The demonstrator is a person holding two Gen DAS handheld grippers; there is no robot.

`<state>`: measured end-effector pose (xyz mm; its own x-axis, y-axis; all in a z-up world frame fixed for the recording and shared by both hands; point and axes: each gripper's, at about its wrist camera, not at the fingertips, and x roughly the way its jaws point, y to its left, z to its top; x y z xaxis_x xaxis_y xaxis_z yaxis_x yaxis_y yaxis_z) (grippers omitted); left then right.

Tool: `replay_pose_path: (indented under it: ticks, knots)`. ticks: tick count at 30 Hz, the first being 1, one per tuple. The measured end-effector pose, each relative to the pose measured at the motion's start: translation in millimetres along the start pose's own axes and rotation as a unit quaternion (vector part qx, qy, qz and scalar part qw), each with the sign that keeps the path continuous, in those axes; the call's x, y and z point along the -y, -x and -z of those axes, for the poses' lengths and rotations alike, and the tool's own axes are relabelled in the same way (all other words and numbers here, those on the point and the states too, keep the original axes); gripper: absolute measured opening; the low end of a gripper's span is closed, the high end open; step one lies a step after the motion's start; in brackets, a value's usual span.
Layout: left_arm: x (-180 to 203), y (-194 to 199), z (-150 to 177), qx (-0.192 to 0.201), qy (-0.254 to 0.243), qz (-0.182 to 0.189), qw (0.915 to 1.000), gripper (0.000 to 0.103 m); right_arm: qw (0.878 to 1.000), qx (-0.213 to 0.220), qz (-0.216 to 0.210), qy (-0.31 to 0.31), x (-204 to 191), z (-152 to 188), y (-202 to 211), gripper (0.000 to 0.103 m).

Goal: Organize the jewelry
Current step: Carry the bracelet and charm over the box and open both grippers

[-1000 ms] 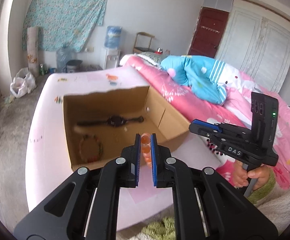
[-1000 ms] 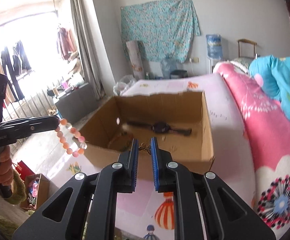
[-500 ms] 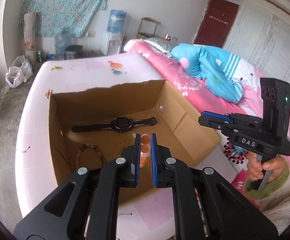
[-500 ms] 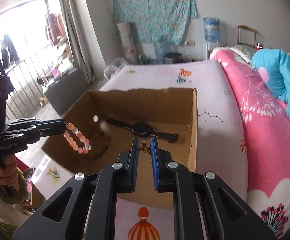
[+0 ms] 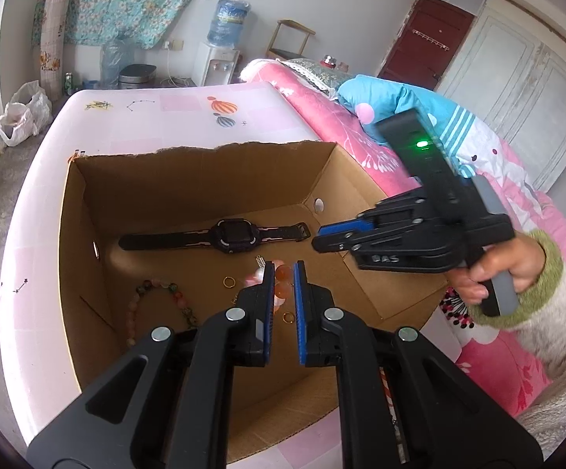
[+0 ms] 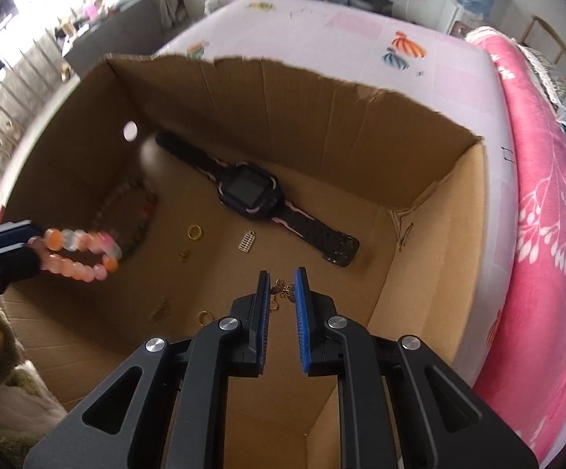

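Note:
A cardboard box (image 5: 205,179) lies open on a pink mattress. Inside are a black watch (image 5: 228,234), a dark bead bracelet (image 5: 158,301), gold rings (image 5: 229,282) and small charms (image 6: 246,241). My left gripper (image 5: 283,273) is over the box, shut on an orange and pink bead bracelet (image 6: 79,252) that hangs from its tips. My right gripper (image 6: 283,277) is over the box's right side, shut on a small gold butterfly charm (image 6: 283,288). The right gripper also shows in the left wrist view (image 5: 361,234).
The box (image 6: 420,148) has a torn far rim. A pink floral quilt (image 6: 537,195) and a blue blanket (image 5: 400,105) lie to the right. A water dispenser (image 5: 224,39), a plastic bag (image 5: 21,117) and a dark red door (image 5: 427,39) stand beyond the mattress.
Both grippers moved forward and down over the box, each still holding its piece. The box interior now fills both views.

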<state>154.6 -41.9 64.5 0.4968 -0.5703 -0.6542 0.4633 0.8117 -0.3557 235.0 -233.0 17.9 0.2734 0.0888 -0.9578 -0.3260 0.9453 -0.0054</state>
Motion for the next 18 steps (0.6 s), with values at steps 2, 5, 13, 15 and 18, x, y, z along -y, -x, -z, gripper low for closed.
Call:
replay_pose_path:
  ticks: [2,5,13,15,18]
  knots:
    - [-2,-2,-1,0.000,0.006,0.002,1.0000,0.009,1.000,-0.023,0.003,0.010,-2,-7,-11,0.013]
    - [-4,-4,-1,-0.001,0.012,0.005,0.9999,0.009,0.999,-0.053,-0.002,0.012,-6,-15,-23,0.013]
    - [5,-31,-4,-0.055,0.035,0.088,0.9939,0.009,0.996,-0.087,-0.004,0.010,-6,-27,-44,0.013]
    - [15,-45,-5,-0.082,0.037,0.123,0.9883,0.009,0.996,-0.091,-0.004,0.012,-7,-29,-46,0.013]
    - [25,-71,-5,-0.123,0.055,0.157,0.9784,0.009,0.995,-0.102,-0.007,0.010,-6,-31,-49,0.013]
